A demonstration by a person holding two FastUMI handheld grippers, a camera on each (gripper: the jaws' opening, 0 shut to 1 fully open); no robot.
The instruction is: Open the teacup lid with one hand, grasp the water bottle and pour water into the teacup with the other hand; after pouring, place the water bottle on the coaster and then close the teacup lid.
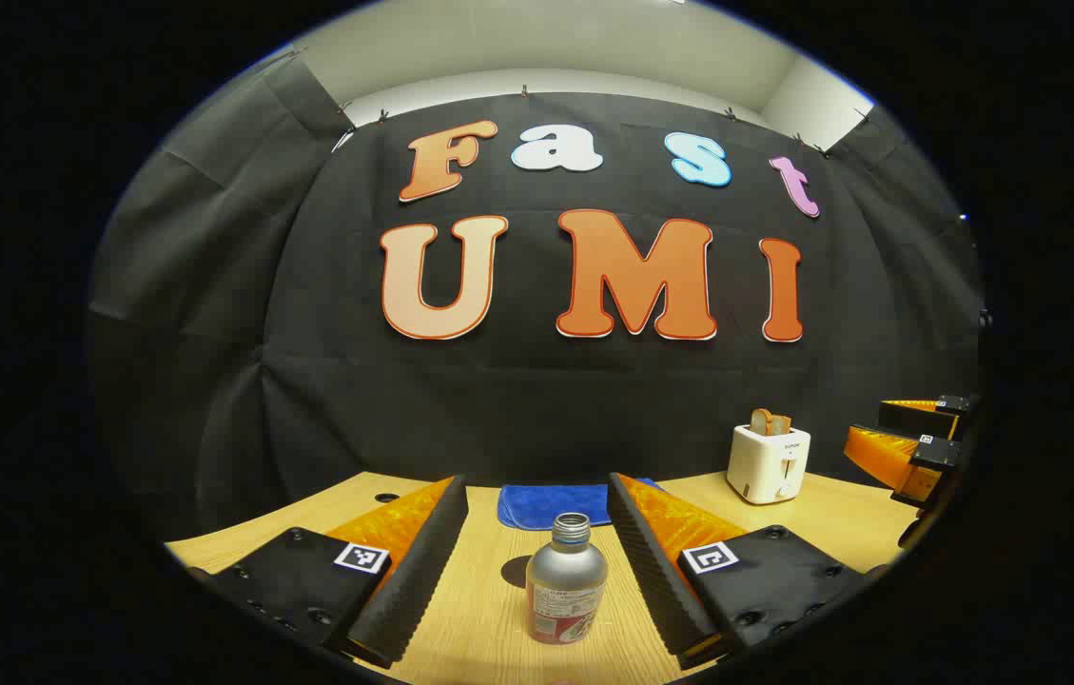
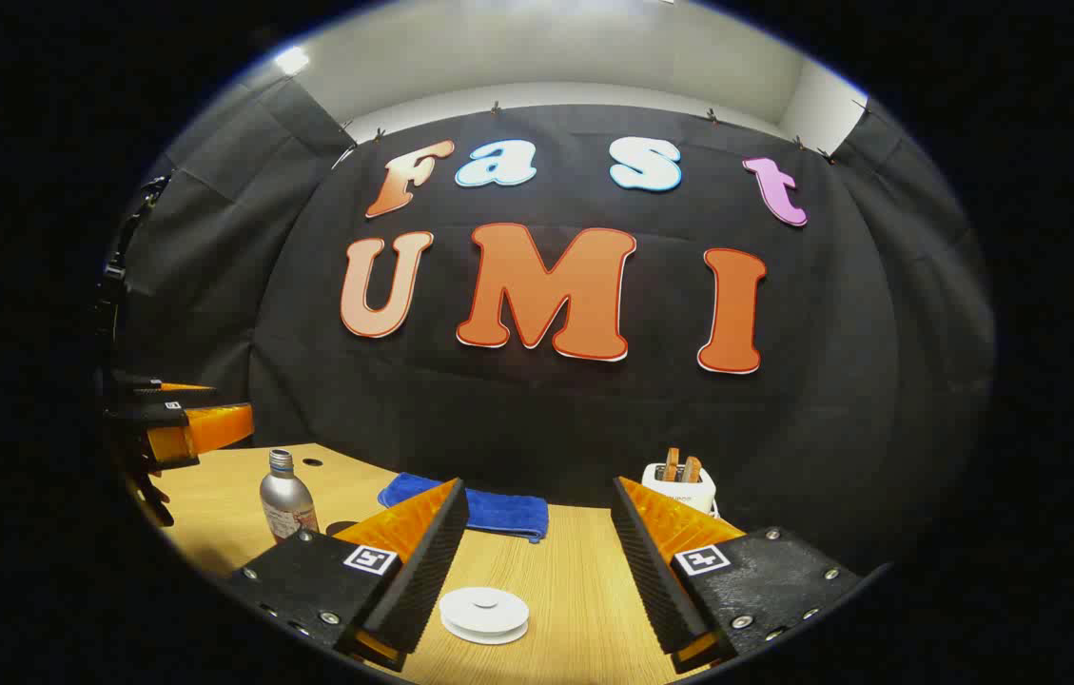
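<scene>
We see the silver, uncapped water bottle (image 1: 566, 578) upright between our spread left gripper (image 1: 537, 561); right gripper (image 2: 537, 561) spread too.

In the left gripper view, the water bottle (image 1: 566, 579) stands upright on the table (image 1: 460, 628), between the two fingers of the left gripper (image 1: 537, 571) without touching either. Behind it lies a folded cloth (image 1: 546, 502), and off to the right stands a toaster (image 1: 767, 461) with bread in its slots.

In the right gripper view, the teacup lid (image 2: 484, 613) sits low between the right gripper (image 2: 538, 571) fingers, nearer the left one. The bottle stands well to its left.
</scene>
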